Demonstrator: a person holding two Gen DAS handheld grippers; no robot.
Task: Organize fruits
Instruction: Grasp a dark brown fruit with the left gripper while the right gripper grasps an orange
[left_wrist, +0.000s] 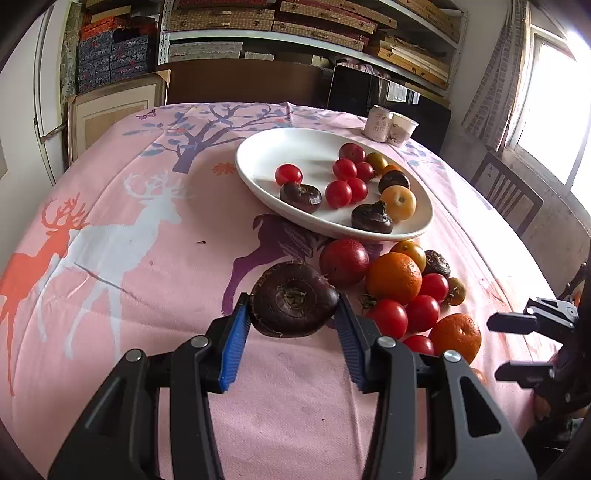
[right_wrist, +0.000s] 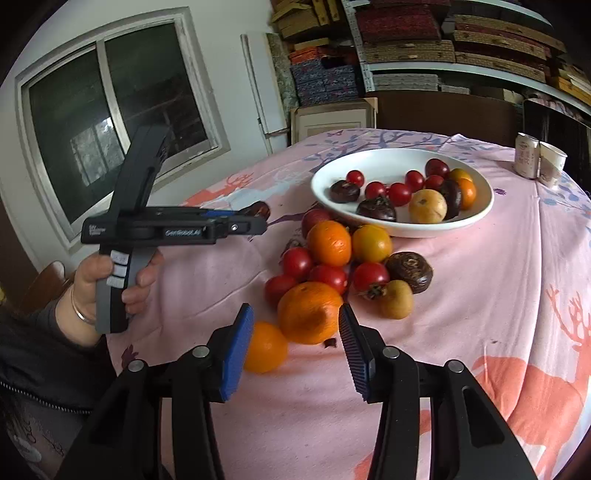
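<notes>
My left gripper (left_wrist: 295, 306) is shut on a dark brown water chestnut (left_wrist: 293, 300) and holds it above the pink cloth, short of the white oval plate (left_wrist: 258, 155). The plate holds several cherry tomatoes, water chestnuts and a yellow fruit (left_wrist: 398, 202). A pile of oranges, tomatoes and chestnuts (left_wrist: 402, 291) lies on the cloth in front of the plate. My right gripper (right_wrist: 295, 328) is open, its blue pads on either side of a large orange (right_wrist: 308, 312) at the near end of the pile; touching or not I cannot tell. The left gripper also shows in the right wrist view (right_wrist: 255, 216).
A can (left_wrist: 376, 123) and a paper cup (left_wrist: 402, 128) stand at the table's far right edge. A small orange (right_wrist: 264, 347) lies left of the right gripper. A wooden chair (left_wrist: 506, 192) stands by the window. Shelves with boxes fill the back wall.
</notes>
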